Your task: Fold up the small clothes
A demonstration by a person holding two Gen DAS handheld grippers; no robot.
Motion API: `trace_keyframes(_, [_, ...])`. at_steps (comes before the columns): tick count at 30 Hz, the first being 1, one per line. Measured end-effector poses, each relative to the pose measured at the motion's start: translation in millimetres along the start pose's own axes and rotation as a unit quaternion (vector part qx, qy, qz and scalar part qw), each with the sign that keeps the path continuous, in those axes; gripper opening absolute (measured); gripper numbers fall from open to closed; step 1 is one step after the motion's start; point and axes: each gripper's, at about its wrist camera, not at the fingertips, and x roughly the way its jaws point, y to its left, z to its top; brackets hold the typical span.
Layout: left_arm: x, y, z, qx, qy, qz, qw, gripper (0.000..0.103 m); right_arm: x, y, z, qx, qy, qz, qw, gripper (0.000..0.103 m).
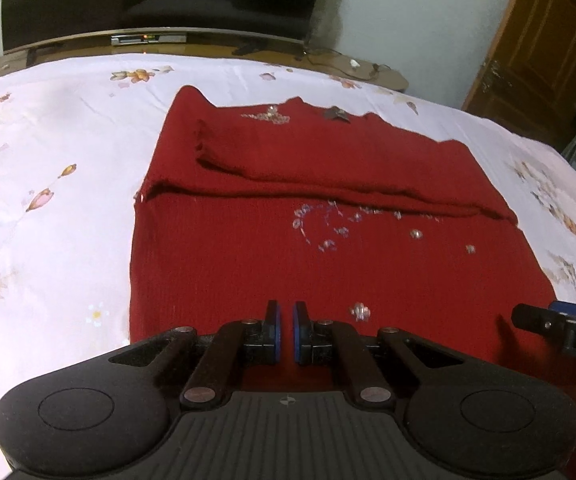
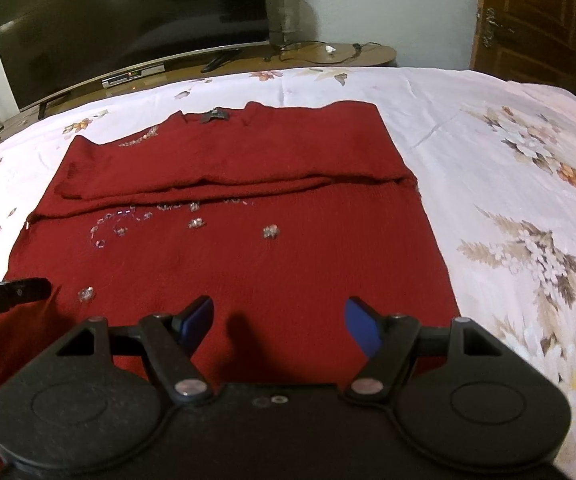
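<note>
A dark red knit sweater [image 1: 328, 240] with beaded flower trim lies flat on the bed, both sleeves folded across its chest; it also shows in the right wrist view [image 2: 247, 248]. My left gripper [image 1: 286, 328] hovers over the sweater's near hem, jaws almost closed with a thin gap and nothing between them. My right gripper [image 2: 279, 320] is open and empty over the hem further right. Its tip shows in the left wrist view [image 1: 528, 320], and the left gripper's tip shows in the right wrist view [image 2: 27, 286].
The bed carries a white floral sheet [image 1: 47, 160], also shown in the right wrist view [image 2: 508, 200]. Behind the bed stand a wooden TV stand [image 2: 328, 54] and a large dark TV [image 2: 127, 20]. A wooden door [image 2: 540, 16] is at the right.
</note>
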Motion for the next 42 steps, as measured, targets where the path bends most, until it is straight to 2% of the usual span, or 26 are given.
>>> trace_keyframes(9, [-12, 5, -18, 0.005, 0.008, -0.006, 0.9999, 0.003, -8, -1, -17, 0.006, 0.011, -0.011, 1.0, 0.072])
trace_keyframes(15, [-28, 8, -37, -0.01, 0.009, 0.008, 0.9999, 0.003, -12, -6, -22, -0.012, 0.02, 0.001, 1.0, 0.072])
trace_keyframes(23, [-63, 15, -73, -0.031, 0.019, 0.039, 0.9986, 0.003, -26, -42, -41, -0.027, 0.039, 0.009, 0.999, 0.072])
trace_keyframes(28, [-84, 14, -94, -0.05, 0.028, 0.043, 0.9974, 0.003, -38, -68, -57, -0.029, 0.057, 0.012, 0.998, 0.072])
trace_keyframes(35, [-102, 13, -116, -0.077, 0.032, 0.049, 0.9953, 0.003, -55, -82, -76, -0.043, 0.067, 0.018, 0.997, 0.072])
trace_keyframes(42, [-113, 14, -126, -0.095, 0.039, 0.052, 0.9934, 0.003, -60, -93, -88, -0.025, 0.085, 0.026, 0.996, 0.073])
